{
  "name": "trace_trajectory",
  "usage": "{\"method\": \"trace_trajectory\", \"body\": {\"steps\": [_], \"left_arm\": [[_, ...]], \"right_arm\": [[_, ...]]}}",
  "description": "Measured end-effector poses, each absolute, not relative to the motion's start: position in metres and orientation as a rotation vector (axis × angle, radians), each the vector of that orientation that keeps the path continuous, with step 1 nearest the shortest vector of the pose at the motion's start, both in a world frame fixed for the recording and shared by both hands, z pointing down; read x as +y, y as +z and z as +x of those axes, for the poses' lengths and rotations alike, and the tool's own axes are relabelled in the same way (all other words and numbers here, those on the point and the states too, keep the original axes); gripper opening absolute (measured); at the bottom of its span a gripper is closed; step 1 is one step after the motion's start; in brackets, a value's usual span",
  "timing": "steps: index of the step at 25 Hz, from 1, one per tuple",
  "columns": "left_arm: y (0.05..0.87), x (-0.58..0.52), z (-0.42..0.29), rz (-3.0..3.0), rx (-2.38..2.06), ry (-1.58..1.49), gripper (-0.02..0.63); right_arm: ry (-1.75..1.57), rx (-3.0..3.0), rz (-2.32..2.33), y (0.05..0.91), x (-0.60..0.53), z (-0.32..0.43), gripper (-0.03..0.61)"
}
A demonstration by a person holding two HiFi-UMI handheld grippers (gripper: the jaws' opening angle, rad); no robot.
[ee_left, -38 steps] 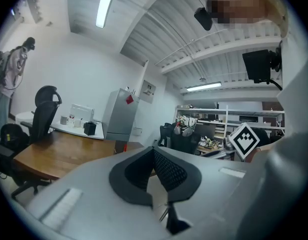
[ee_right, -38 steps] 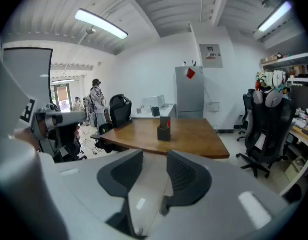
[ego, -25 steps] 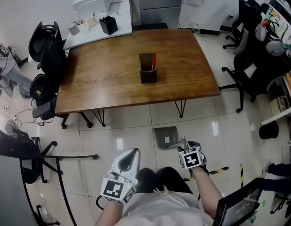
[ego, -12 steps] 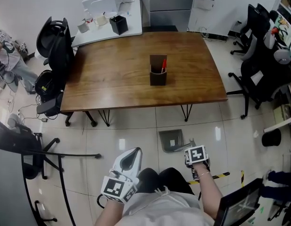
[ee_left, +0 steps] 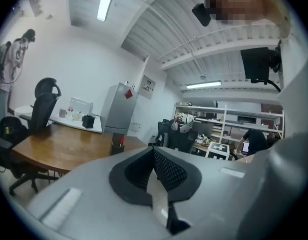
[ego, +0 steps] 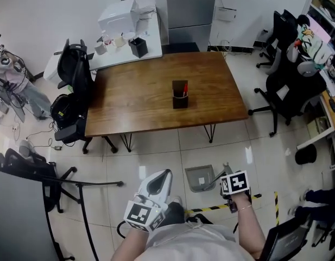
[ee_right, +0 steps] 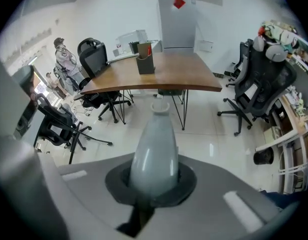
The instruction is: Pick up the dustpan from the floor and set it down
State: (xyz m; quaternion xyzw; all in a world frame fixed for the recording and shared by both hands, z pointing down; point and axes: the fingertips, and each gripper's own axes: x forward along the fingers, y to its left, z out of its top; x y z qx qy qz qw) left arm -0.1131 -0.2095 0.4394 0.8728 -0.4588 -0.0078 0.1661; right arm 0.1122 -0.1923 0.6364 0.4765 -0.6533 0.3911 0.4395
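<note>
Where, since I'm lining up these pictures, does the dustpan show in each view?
Head view: dustpan lower centre-right, beside the right gripper.
Left gripper view: not in it.
Right gripper view: its grey handle, centre, gripped.
Shared landmark: the pen holder on the wooden table, seen in all three.

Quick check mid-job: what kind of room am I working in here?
Most likely an office or meeting room: a large wooden table, black swivel chairs beside it, and a white printer-like machine behind it.
</note>
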Motion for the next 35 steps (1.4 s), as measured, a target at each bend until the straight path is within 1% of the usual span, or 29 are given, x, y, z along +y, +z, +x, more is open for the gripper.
{"method": "trace_trajectory", "body": {"steps": [5,13,17,26,35], "left_arm": [[0.420,-0.149,-0.086,2.557,-1.317,-0.026,0.011],[0.397,-0.033,-0.072,2.518,-1.544,-0.051,0.011],[0.383,0.009,-0.062,2.536,-1.549,-0.055,0.011],[0.382,0.037,-0.059,2.536,-1.479,-0.077,0.011],[0.369,0.044,-0.074,2.603,-1.504,-0.096,0.011]], "right_arm": [[0.956,-1.685,1.196,0.614,-0.141,0.126,0.000],[0.831,-1.828,1.139,0.571,-0.067,0.146,0.000],[0.811,-1.832,1.119,0.560,-0.034,0.157,0.000],[0.857,-1.775,1.085,0.568,0.025,0.173,0.000],[0.881,-1.779,1.107,0.562,0.043,0.169,0.000]]}}
